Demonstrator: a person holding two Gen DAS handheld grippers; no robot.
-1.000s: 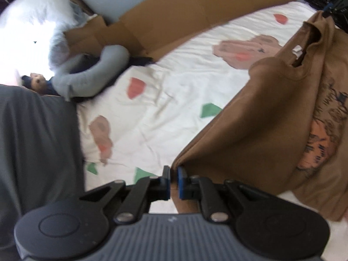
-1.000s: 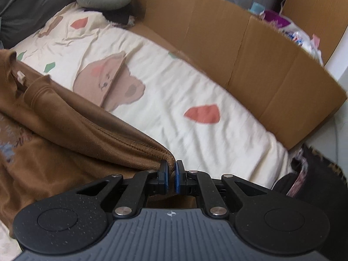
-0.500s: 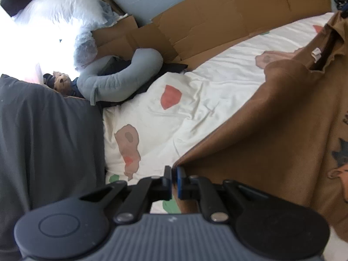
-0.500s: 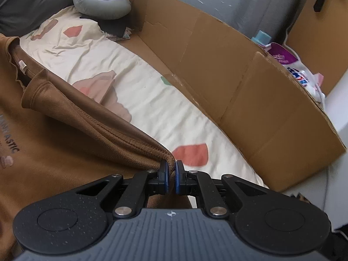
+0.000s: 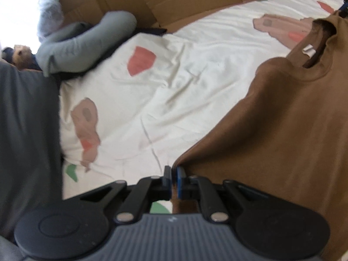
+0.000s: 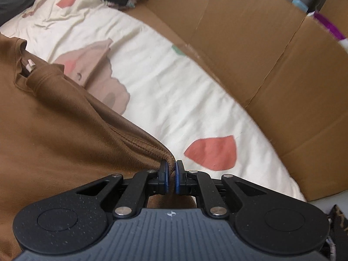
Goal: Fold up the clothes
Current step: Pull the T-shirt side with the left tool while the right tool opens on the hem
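A brown T-shirt [image 5: 282, 130] is stretched over a cream bedsheet [image 5: 174, 82] printed with bears and coloured shapes. Its collar, with a white label [image 5: 308, 51], lies toward the far side. My left gripper [image 5: 173, 171] is shut on the shirt's left edge, brown cloth pinched between its blue pads. In the right wrist view the same T-shirt [image 6: 61, 130] fills the left, and my right gripper [image 6: 170, 169] is shut on a stitched sleeve hem. The shirt hangs taut between the two grips, low over the bedsheet [image 6: 174, 91].
Cardboard walls [image 6: 271, 65] edge the bed along the far and right sides. A grey neck pillow [image 5: 87, 43] and a small plush toy [image 5: 20, 54] lie at the far left. Dark grey fabric [image 5: 26, 141] borders the bed's left side.
Both grippers have come down and forward with the shirt held, so the sheet looks closer. The printed chest design has passed out of the left wrist view.
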